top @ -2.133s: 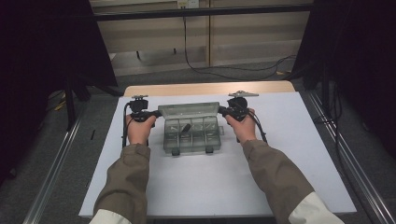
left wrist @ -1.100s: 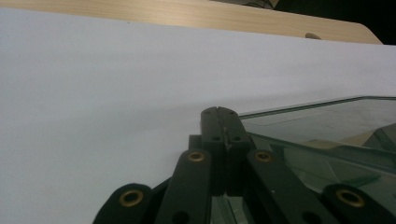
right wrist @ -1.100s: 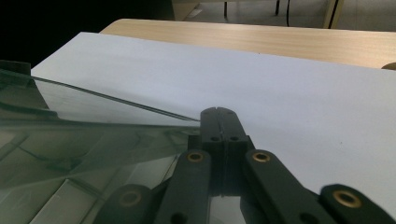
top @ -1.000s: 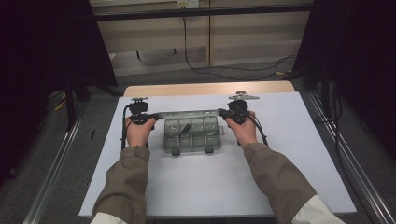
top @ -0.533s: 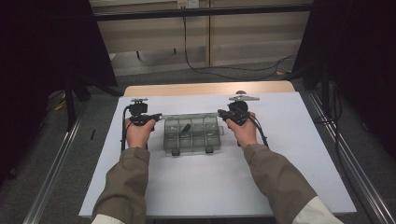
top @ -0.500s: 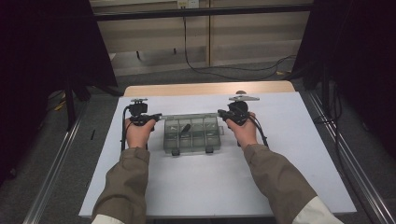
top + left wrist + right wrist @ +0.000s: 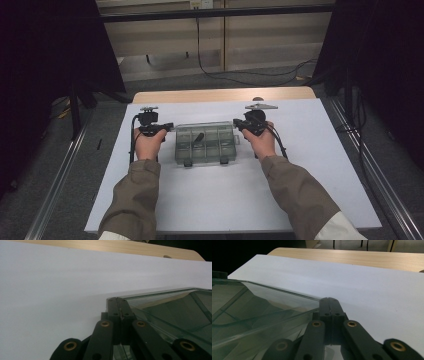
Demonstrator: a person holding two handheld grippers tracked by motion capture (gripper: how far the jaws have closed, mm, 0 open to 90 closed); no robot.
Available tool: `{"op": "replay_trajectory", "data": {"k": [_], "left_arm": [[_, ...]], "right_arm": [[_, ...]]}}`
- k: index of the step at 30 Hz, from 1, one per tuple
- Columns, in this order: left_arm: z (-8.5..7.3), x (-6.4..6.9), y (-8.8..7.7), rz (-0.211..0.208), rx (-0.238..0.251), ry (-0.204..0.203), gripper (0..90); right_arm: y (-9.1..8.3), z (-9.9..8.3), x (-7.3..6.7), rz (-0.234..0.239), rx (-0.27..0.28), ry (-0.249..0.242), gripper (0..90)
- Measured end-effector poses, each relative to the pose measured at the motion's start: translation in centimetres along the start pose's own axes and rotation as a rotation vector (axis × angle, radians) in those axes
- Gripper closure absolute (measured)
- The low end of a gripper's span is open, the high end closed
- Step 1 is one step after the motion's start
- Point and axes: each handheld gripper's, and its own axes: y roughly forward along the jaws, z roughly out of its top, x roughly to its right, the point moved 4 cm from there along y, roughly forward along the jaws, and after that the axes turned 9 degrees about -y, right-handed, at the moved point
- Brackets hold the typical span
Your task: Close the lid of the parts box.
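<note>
Lid of the clear plastic compartment box [image 7: 205,144], raised two seconds back, now lies flat and closed. Box sits mid white-covered bench [image 7: 300,200]. Left gripper [image 7: 170,127] and right gripper [image 7: 236,124], fingers together, flank its far corners. Closing looks done.

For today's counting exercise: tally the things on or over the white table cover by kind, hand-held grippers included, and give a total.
Clear plastic compartment boxes: 1, box
Hand-held black grippers: 2, left gripper and right gripper, both with jaws shut at the box's lid corners
Black latches on the box's front edge: 2
Total: 5
</note>
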Motion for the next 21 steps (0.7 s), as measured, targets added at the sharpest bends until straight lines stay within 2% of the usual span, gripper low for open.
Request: {"op": "replay_trajectory", "data": {"k": [21], "left_arm": [[-0.71,-0.07,-0.12,0.004,-0.002,0.005,90.0]], "right_arm": [[-0.11,-0.46,-0.20,0.005,-0.005,-0.008,90.0]]}}
